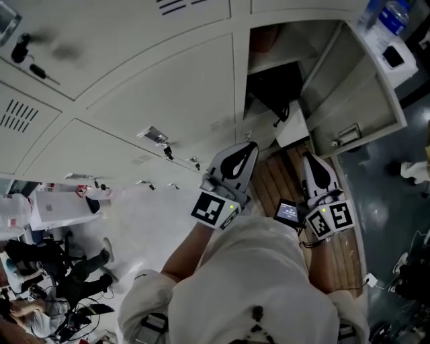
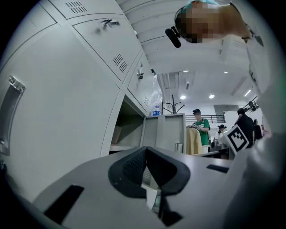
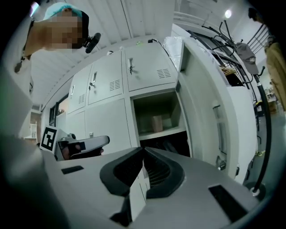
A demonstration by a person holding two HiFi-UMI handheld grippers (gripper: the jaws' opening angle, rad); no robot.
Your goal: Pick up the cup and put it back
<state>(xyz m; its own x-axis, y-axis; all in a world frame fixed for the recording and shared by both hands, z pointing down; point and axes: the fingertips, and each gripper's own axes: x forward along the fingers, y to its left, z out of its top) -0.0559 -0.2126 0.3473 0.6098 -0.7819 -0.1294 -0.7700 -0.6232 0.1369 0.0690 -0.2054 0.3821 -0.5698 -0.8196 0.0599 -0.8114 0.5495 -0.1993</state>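
**A:** Which container stood open?

**B:** One compartment in the bank of pale grey metal lockers [image 3: 107,85]. Its door [image 3: 203,98] was swung wide to the right.

**A:** What was inside?

**B:** The small pale brown cup [image 3: 156,121] sat on the upper shelf [image 3: 167,130]. A lighter thing stood just beside it, too small to name. The space under that shelf was dark, and the black shapes in it were too dim to make out.

**A:** Was either gripper on the cup?

**B:** No. The left gripper [image 2: 145,150] and the right gripper [image 3: 143,150] each had their jaws pressed together with nothing between them. Both were well apart from the shelf.

**A:** Any other vessel about?

**B:** A clear plastic bottle with a blue label [image 1: 395,15] stood on top of the lockers, near the open door.
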